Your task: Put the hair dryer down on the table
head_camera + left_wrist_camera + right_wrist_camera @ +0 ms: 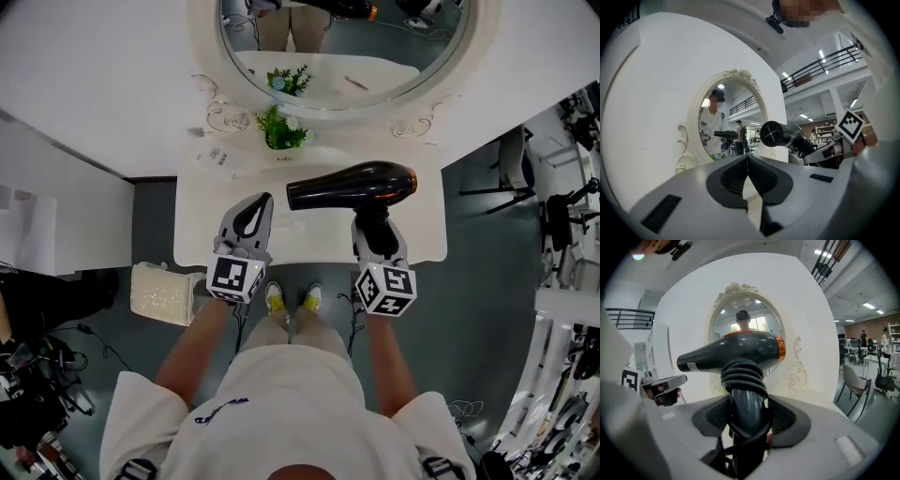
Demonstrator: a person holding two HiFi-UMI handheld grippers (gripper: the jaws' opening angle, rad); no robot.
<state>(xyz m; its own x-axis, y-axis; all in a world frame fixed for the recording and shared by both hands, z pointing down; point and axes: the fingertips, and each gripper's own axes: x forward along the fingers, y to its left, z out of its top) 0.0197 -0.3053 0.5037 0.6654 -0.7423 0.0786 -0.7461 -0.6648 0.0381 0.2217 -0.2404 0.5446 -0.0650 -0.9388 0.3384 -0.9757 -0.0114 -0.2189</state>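
**We are holding the dryer point(352, 186) over the tabletop point(309, 239); it is not yet set down.**

The right gripper point(377, 232) is pinching the handle point(746, 427), with the cord point(743, 373) wound round it, between its fingers point(785, 416). The barrel point(367, 182) is lying crosswise to those fingers, its long axis running along the mirror point(342, 56) and its nozzle point(296, 195) pointing toward the left gripper point(258, 206). The left fingers point(731, 176) are pressing together on nothing, just beside the nozzle. We are judging that the right hand alone carries the move: down onto the bare tabletop beneath. The only container, a small pot point(281, 142) of green sprigs, is standing at the mirror's foot, apart from the dryer.
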